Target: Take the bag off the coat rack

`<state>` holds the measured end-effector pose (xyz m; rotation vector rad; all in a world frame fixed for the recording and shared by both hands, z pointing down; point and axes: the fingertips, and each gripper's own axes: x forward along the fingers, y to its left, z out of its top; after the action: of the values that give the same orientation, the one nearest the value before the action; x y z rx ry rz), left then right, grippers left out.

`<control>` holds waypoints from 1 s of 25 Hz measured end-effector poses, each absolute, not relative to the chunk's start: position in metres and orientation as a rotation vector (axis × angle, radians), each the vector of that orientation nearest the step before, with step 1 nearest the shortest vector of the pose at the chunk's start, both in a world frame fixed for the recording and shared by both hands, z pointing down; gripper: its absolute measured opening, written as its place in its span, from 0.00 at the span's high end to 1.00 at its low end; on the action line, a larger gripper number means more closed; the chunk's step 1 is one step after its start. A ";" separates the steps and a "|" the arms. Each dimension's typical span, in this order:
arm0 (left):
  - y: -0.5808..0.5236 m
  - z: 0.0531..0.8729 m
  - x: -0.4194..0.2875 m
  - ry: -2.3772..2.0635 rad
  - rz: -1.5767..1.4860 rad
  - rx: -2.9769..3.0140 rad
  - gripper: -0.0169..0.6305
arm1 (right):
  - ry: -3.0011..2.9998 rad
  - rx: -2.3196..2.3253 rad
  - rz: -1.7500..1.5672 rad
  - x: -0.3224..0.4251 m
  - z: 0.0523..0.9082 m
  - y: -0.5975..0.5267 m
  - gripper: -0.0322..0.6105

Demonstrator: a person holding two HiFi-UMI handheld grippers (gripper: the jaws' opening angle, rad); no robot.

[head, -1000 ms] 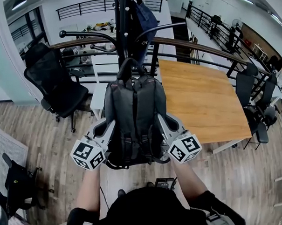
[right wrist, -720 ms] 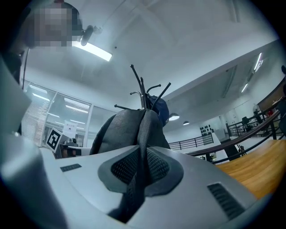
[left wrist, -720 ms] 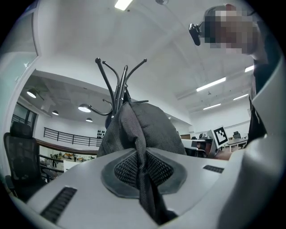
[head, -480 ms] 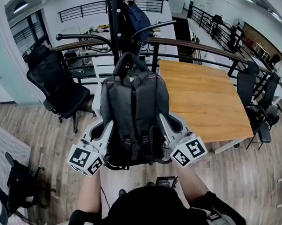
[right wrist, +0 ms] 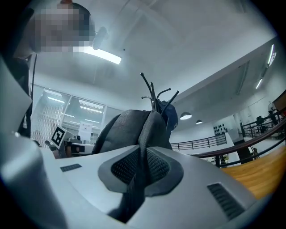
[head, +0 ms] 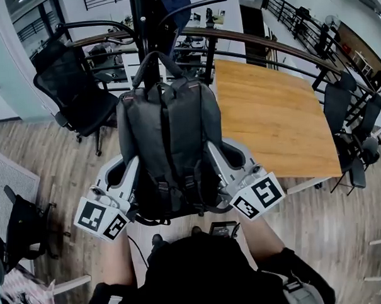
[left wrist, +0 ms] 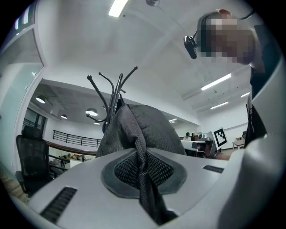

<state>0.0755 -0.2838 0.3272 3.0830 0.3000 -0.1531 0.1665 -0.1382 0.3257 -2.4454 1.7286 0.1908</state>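
We log the bag (head: 168, 143) as matt dark-grey woven cloth, coarse up close. Left gripper (left wrist: 142, 169) and right gripper (right wrist: 142, 166): smooth light-grey plastic, dark mesh-textured pads (left wrist: 158, 171). We tag the table (head: 271, 119) matt pale wood, the coat rack (head: 142, 30) glossy black metal.

I wear a black top (head: 196, 274) with black sleeves (head: 99, 297). My left gripper (head: 116, 183) and right gripper (head: 234, 162) have pale grey shells, dark mesh pads (left wrist: 125, 169), and cubes (head: 258, 197) bearing black-and-white square markers.
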 end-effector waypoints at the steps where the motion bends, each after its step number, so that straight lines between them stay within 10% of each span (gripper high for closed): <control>1: -0.280 0.332 0.070 0.280 -0.136 3.075 0.91 | 1.750 -2.431 0.174 0.163 0.330 -0.135 0.87; 25: -0.248 0.397 -0.004 0.251 0.037 2.933 0.91 | 1.752 -2.315 -0.042 0.097 0.398 -0.106 0.87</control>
<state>-0.0039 -0.2481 0.3970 2.9332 0.2512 0.0370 0.0972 -0.1063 0.3983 -2.3152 1.7516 -0.0420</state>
